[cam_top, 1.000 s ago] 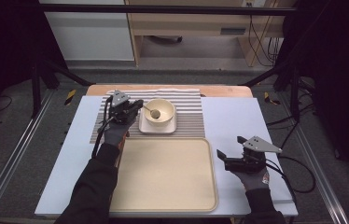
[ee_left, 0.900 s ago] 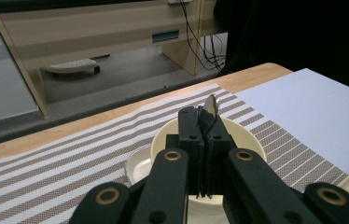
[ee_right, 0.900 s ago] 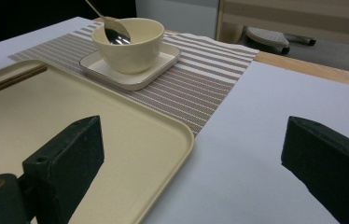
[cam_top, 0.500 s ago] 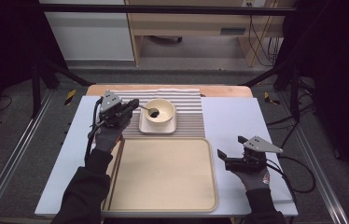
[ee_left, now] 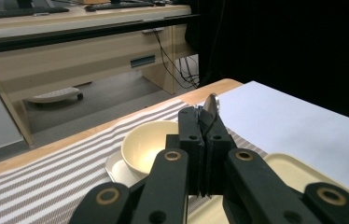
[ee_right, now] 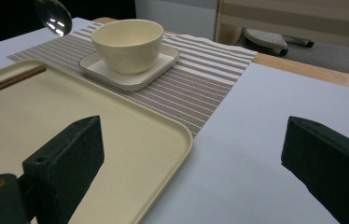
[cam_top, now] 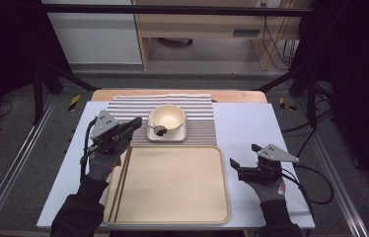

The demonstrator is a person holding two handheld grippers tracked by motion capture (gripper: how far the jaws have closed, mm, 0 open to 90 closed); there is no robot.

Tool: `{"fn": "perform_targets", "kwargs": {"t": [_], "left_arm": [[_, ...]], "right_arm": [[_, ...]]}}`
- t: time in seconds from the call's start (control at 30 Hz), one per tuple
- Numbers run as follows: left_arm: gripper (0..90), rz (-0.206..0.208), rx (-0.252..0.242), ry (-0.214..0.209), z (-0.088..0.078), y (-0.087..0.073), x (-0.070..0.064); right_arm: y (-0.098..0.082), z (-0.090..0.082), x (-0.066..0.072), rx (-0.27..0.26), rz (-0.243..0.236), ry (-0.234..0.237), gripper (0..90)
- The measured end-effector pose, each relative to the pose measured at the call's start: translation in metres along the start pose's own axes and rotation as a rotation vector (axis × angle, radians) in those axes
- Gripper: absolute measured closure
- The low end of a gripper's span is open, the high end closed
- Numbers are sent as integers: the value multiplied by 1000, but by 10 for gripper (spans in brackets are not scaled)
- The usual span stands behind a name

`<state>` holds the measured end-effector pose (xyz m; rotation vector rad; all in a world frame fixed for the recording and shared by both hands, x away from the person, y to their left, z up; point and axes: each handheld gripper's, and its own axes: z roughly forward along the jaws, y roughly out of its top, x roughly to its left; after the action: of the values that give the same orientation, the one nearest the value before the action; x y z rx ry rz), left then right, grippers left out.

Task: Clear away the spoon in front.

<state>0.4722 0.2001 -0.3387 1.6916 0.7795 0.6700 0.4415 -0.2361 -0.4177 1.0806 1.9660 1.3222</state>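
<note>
Because the spoon (cam_top: 160, 130) is a thin, stiff metal piece with a smooth, polished surface, it is likely light but slippery, and it can pivot or slide if gripped loosely. The left gripper (cam_top: 135, 123) is clenched on the handle end of the spoon, jaws pressed tight together, and holds it in the air just above the near left corner of the small square plate (cam_top: 181, 132) that carries the bowl (cam_top: 168, 118). The spoon's rounded end hangs beside the bowl, apart from it as far as can be judged. A hold further along the handle, nearer the rounded end, would probably resist tilting better. The bowl looks like ceramic and may chip if knocked. The right gripper (cam_top: 244, 160) rests released, jaws wide apart, beside the right edge of the tray (cam_top: 172, 207).
</note>
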Motion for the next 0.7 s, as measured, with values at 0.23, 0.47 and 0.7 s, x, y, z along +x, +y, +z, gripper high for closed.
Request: {"fn": "perform_targets", "kwargs": {"t": [0.23,0.47,0.7], "left_arm": [[883,10,24,-24,-14,-13,-13],[882,20,53,-51,-22,-24,-27],[882,27,90,-81,-25,-36,-41]], "right_arm": [[0,-1,1,-2,1,-1,62],[0,-2,1,-10,-2,-4,62],[0,-3,1,-13,-3,-2,62]]}}
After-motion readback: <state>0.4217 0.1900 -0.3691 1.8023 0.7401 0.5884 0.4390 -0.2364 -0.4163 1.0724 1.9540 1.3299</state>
